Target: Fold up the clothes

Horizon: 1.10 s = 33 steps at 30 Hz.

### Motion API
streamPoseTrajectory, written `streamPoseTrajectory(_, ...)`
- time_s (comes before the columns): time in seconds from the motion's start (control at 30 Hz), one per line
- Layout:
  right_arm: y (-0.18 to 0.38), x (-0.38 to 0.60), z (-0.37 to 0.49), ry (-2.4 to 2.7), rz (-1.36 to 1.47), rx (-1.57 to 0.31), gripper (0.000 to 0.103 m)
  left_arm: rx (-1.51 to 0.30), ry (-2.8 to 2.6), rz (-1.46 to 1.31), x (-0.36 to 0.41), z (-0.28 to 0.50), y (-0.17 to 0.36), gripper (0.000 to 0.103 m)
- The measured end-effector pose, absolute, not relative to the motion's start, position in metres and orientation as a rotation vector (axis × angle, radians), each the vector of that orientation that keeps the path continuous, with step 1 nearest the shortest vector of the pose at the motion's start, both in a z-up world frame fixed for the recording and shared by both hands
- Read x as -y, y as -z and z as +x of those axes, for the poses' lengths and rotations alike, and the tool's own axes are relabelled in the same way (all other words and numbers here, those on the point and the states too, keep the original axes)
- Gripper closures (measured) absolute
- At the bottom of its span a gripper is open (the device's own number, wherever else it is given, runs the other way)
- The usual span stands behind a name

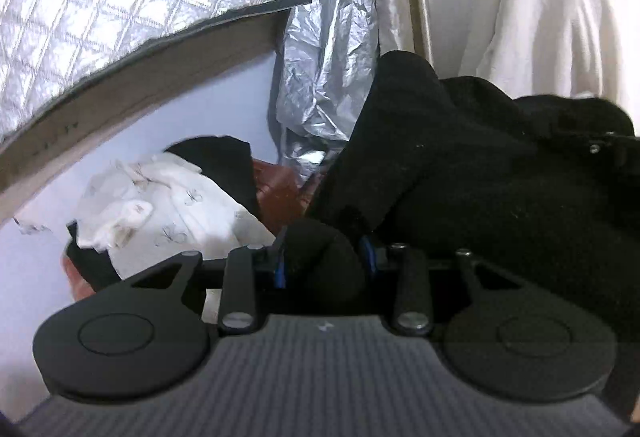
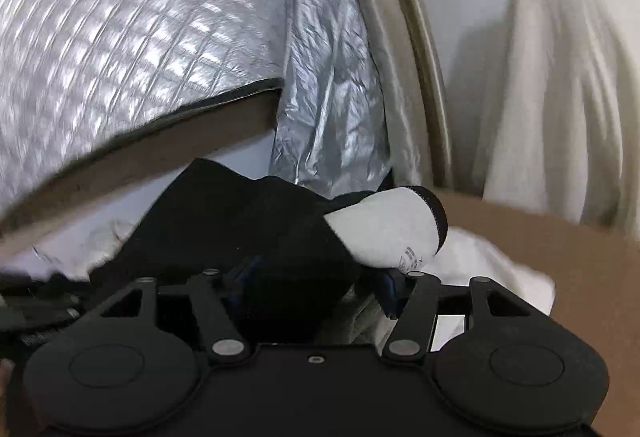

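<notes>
Both claws are closed on cloth: the left claw point(image 1: 324, 261) has its fingers pinched around a bunched fold of a thick black fleece garment with a snap placket point(image 1: 480, 177), and the right claw point(image 2: 308, 289) is clamped on dark fabric too, a black cloth point(image 2: 240, 221) whose white fleecy lining and ribbed black cuff point(image 2: 396, 229) turn outward just beyond its tips. From where I stand it looks like one garment held between the two, though the views do not join well enough to be sure. Seen from the left wrist, the bulk of the fleece rises ahead and to the right of that claw, its long run heading right. Lower left, well apart, sits a crumpled white printed cloth point(image 1: 168, 205) on other dark and reddish things. Behind are a quilted silver sheet point(image 1: 120, 5), crinkled silver foil point(image 1: 328, 77) and a hanging cream garment point(image 1: 560, 17); a brown cardboard surface point(image 2: 540, 257) lies right of the right claw. Whether the garment is being lifted to spread or drawn together in a fold, I cannot judge; either way, the cuff end lies nearer the right claw.
</notes>
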State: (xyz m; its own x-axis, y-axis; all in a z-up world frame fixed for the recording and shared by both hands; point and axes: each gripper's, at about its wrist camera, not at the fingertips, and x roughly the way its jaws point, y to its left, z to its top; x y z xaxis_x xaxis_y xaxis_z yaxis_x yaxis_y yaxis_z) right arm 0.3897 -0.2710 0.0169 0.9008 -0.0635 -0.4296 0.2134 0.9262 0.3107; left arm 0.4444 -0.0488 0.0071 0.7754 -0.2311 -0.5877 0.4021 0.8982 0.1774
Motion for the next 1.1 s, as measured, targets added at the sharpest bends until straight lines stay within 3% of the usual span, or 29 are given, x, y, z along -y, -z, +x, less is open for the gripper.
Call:
streamPoseTrajectory(0.1, -0.026, 0.281, 0.370, 0.244, 0.442, -0.394, 0.038, -0.598, 0.352, 0.290, 0.046, 0.444, -0.008, 0.069)
streamPoseTrajectory(0.23, -0.045, 0.281, 0.352, 0.500, 0.253, -0.343, 0.035, -0.547, 0.399, 0.205, 0.031, 0.435, -0.025, 0.066)
streamPoseTrajectory(0.37, -0.055, 0.287, 0.334, 0.276, 0.335, -0.310, 0.035, -0.427, 0.479, 0.045, 0.004, 0.415, -0.059, 0.061)
streamPoseTrajectory(0.53, -0.061, 0.244, 0.338, 0.007, 0.154, -0.264, 0.035, -0.529, 0.568, -0.041, 0.015, 0.417, -0.058, 0.063)
streamPoseTrajectory(0.6, -0.053, 0.223, 0.355, -0.050, 0.071, -0.316, 0.037, -0.636, 0.540, -0.021, 0.030, 0.427, -0.043, 0.063)
streamPoseTrajectory(0.7, -0.031, 0.225, 0.381, -0.006, 0.083, -0.361, 0.037, -0.762, 0.479, -0.115, 0.034, 0.450, -0.012, 0.055)
streamPoseTrajectory(1.1, 0.028, 0.257, 0.418, 0.046, 0.197, -0.401, 0.037, -0.669, 0.433, 0.006, 0.075, 0.452, 0.001, 0.050)
